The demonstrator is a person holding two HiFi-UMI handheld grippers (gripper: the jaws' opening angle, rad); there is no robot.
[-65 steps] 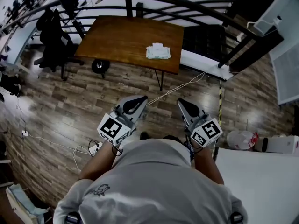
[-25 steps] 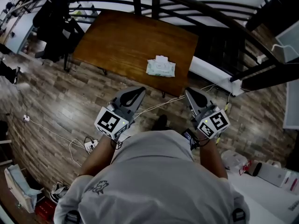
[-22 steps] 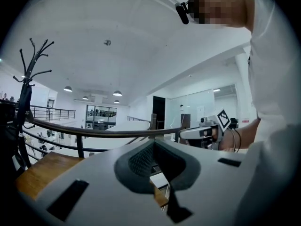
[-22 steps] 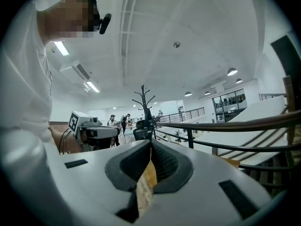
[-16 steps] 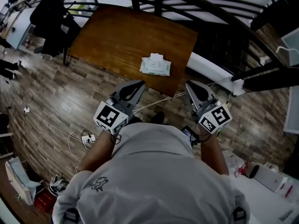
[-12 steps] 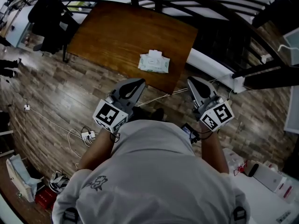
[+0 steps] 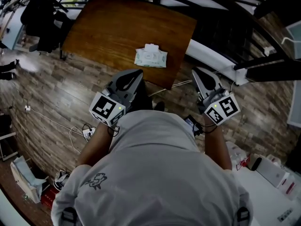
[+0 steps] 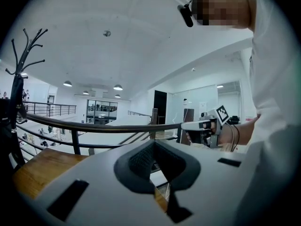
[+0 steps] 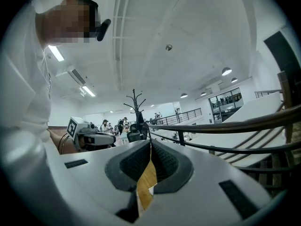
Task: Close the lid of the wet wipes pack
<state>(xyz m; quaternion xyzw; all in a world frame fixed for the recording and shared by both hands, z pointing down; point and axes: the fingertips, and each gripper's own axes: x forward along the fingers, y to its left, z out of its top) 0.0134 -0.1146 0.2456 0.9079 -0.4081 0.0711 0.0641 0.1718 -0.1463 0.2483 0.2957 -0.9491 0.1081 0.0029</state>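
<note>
The wet wipes pack (image 7: pixel 150 57), pale green and white, lies near the front right of a brown wooden table (image 7: pixel 108 27). A white flap sticks out at its far edge. My left gripper (image 7: pixel 137 72) is held out level just short of the table's front edge, near side of the pack, shut and empty. My right gripper (image 7: pixel 196 70) is off the table's right corner, also shut and empty. The left gripper view shows closed jaws (image 8: pixel 153 145) over the table (image 8: pixel 42 168). The right gripper view shows closed pads (image 9: pixel 150 142). Neither gripper view shows the pack.
A black railing (image 7: pixel 221 6) runs behind and to the right of the table. A rack with dark clothes (image 7: pixel 40 18) stands at the table's left. Cables and a power strip (image 7: pixel 87 133) lie on the wood floor. A white table (image 7: pixel 277 192) is at the lower right.
The person has walked up to the table; table and pack now lie closer to the grippers. Both grippers came forward with the body and stayed shut.
</note>
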